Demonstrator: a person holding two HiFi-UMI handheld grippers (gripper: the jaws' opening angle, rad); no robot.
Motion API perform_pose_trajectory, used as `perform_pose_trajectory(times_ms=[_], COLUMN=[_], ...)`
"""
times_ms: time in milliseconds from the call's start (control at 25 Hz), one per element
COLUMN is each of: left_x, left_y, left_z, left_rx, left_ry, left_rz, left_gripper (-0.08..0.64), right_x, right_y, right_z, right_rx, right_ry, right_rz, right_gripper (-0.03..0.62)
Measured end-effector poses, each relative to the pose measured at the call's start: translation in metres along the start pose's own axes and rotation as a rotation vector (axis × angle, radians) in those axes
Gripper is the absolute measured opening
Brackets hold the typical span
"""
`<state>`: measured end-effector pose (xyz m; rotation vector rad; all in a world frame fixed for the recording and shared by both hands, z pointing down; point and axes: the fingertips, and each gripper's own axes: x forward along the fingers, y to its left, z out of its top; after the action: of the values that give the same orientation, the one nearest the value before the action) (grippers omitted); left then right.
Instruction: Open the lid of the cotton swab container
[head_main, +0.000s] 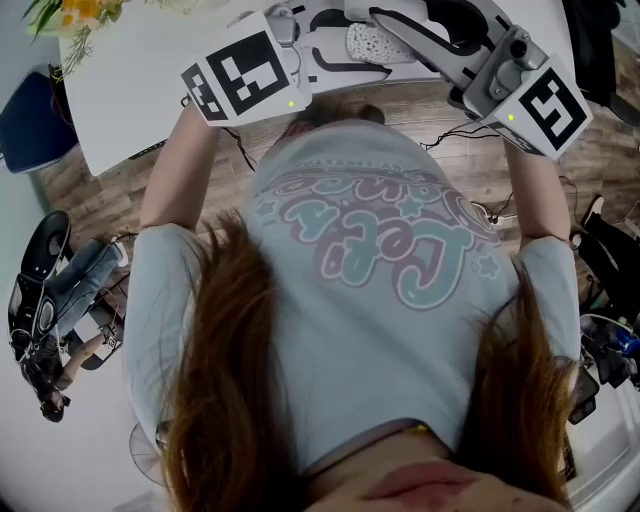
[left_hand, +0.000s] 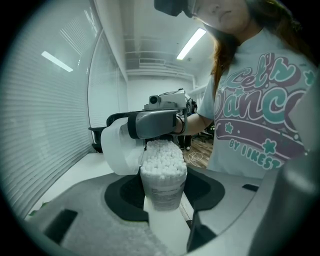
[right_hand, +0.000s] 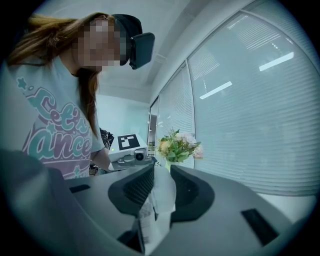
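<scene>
A clear cotton swab container (left_hand: 162, 182), packed with white swab heads, stands upright between the jaws of my left gripper (left_hand: 162, 212), which is shut on its body. Its translucent white lid (left_hand: 119, 150) hangs swung out to the left of the rim. My right gripper (left_hand: 155, 124) reaches in from behind and holds that lid. In the right gripper view the lid (right_hand: 162, 192) sits pinched between the dark pads of my right gripper (right_hand: 156, 200). In the head view both grippers meet at the container (head_main: 375, 42) over the white table (head_main: 130, 90).
A vase of flowers (right_hand: 177, 146) stands on the table's far left corner (head_main: 75, 15). A blue chair (head_main: 30, 120) is beside the table. Cables lie on the wooden floor (head_main: 470, 135). Window blinds (right_hand: 260, 110) run along the table's side.
</scene>
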<state>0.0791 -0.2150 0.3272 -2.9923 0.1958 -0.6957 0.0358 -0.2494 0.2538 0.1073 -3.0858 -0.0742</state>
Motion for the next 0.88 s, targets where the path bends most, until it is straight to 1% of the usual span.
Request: perform_pose_trajectory(times_ms=[120, 440, 640, 760, 880], left_x=[0.000, 0.001, 0.003, -0.001, -0.005], left_y=[0.000, 0.000, 0.001, 0.006, 0.008], left_z=[0.003, 0.008, 0.009, -0.001, -0.010], left_rx=[-0.001, -0.017, -0.045, -0.061, -0.071], left_ry=[-0.008, -0.029, -0.042, -0.033, -0.020], left_rz=[0.003, 0.007, 0.019, 0.029, 0.035], left_gripper=[0.195, 0.195, 0.195, 0.195, 0.195], right_x=[-0.002, -0.004, -0.008, -0.006, -0.007], right_y=[-0.003, -0.006, -0.007, -0.009, -0.010], right_z=[0.001, 0.003, 0.003, 0.003, -0.001], right_rx=[0.016, 0.020, 0.030, 0.045, 0.035], right_ry=[-0.007, -0.006, -0.004, -0.007, 0.019], right_rz=[-0.009, -0.017, -0.033, -0.014, 0.005], right_gripper=[0.103, 0.104, 0.125, 0.154, 0.173])
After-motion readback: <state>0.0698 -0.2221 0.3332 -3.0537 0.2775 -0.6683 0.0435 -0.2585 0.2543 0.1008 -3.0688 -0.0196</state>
